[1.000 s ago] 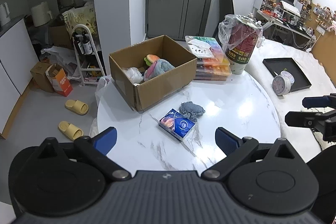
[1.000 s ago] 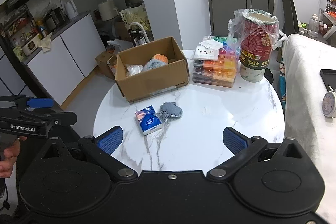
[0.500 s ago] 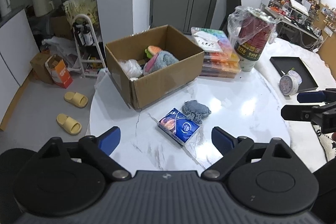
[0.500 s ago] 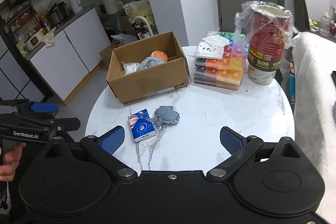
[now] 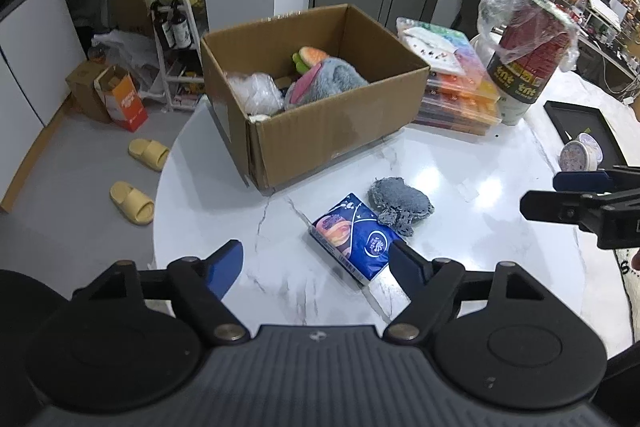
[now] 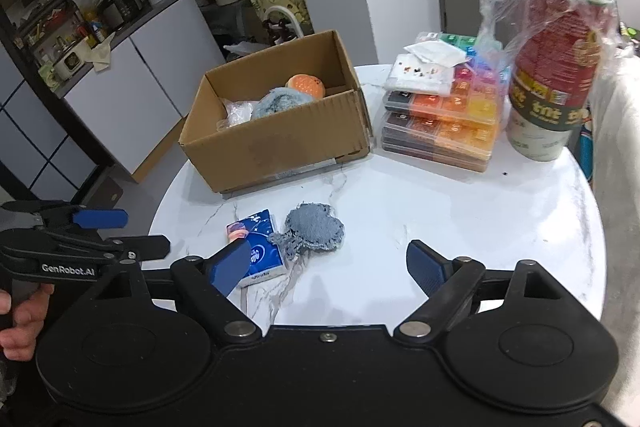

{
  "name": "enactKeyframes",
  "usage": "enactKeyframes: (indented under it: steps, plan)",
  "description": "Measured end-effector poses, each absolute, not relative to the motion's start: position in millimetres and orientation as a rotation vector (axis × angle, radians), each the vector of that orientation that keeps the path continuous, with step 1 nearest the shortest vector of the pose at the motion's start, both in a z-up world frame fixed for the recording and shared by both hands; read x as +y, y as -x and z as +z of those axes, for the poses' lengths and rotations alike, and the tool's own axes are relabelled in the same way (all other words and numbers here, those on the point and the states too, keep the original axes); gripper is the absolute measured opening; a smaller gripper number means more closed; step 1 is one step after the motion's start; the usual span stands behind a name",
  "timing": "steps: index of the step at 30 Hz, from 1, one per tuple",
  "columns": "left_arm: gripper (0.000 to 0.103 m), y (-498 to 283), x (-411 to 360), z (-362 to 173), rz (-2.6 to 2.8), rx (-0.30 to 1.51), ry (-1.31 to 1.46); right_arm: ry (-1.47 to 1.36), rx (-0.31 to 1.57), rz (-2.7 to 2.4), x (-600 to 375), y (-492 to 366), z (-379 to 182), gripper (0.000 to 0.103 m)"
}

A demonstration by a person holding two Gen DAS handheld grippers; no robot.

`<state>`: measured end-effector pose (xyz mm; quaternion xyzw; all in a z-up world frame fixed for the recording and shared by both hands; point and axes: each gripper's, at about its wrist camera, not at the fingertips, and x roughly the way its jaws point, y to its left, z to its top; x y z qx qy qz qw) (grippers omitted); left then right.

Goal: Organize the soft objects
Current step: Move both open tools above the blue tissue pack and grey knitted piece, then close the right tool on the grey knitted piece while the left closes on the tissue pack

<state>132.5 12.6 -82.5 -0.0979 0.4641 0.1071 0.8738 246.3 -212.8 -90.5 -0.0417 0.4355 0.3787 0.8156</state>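
Tissue pack (image 5: 352,247), blue and soft-wrapped, lies on the round white marble table (image 5: 500,247) in the left wrist view, with a grey knitted pouch (image 5: 400,203) touching its far right corner; both sit just near of an open cardboard box (image 5: 320,131) that holds a grey plush (image 5: 336,81), a burger-shaped toy (image 5: 310,57) and a clear crumpled bag (image 5: 258,93). The left gripper (image 5: 316,261) hangs over the near table with jaws that have just been closing yet stand apart, gripping nothing, its right finger overlapping the pack's near edge. At the right edge the right gripper (image 5: 560,193) reaches in. Stacked colourful bead cases (image 5: 456,95) and a plastic-wrapped red canister (image 5: 528,67) stand right of the box. From the right wrist view, the right gripper (image 6: 326,265) is likewise released and empty, its jaws having just been narrowing; the pack (image 6: 256,247) and pouch (image 6: 316,227) lie beyond its left finger. A hand (image 6: 18,323) at far left holds the left gripper (image 6: 132,233).
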Motion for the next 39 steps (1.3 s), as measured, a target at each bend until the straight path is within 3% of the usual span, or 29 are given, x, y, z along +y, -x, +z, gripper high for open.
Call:
enactKeyframes:
  steps: [14,29,39]
  plan:
    - [0.076,-161,14,-121,0.282,1.024,0.279,0.062,0.973,0.854,-193,-272,-132,0.072]
    - [0.076,-181,-4,-147,0.318,1.016,0.318,0.085,0.991,0.863,-186,-282,-146,0.07]
    - [0.076,-186,-4,-159,0.345,1.001,0.342,0.087,1.016,0.849,-173,-289,-154,0.063]
